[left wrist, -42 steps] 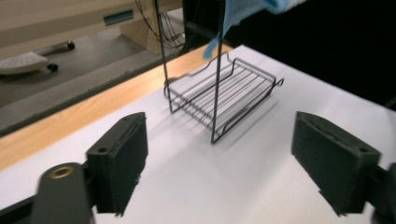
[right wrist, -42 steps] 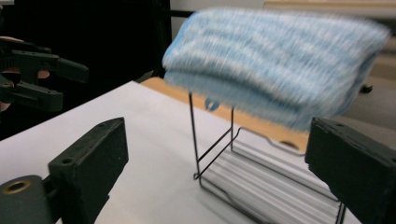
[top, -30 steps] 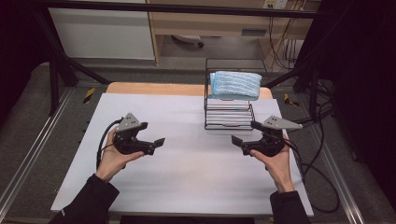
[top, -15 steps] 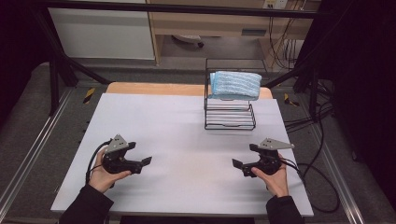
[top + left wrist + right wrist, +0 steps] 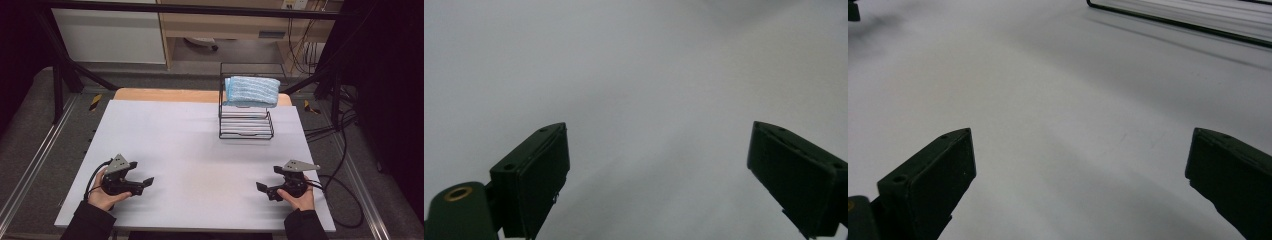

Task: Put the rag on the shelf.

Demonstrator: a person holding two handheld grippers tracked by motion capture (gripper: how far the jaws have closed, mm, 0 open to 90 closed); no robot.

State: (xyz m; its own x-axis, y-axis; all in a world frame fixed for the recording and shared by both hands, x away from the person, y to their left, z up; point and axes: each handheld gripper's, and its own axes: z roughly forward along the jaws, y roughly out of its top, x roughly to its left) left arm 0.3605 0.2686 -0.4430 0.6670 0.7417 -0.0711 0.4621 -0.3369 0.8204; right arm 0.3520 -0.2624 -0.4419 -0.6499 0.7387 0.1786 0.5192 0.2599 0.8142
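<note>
A folded blue striped cloth (image 5: 251, 91) lies on top of a black wire rack (image 5: 246, 127) at the back right of the white table (image 5: 200, 145). My left gripper (image 5: 146, 183) rests low at the front left, held in a hand, open with nothing between its jaws. In the left gripper view the left gripper (image 5: 659, 175) has only bare tabletop in its gap. My right gripper (image 5: 261, 189) sits at the front right, open and empty too. The right gripper view has the right gripper (image 5: 1080, 175) over white surface, with the rack's base wire (image 5: 1178, 22) far ahead.
A wooden strip (image 5: 165, 95) edges the table's far side. Cables (image 5: 340, 190) trail off the right edge. Dark frame bars (image 5: 65, 70) and a cabinet (image 5: 110, 35) stand beyond the table.
Both hands have drawn back toward the table's front edge and lowered, the left gripper to the front left, the right to the front right. Both jaws stayed open.
</note>
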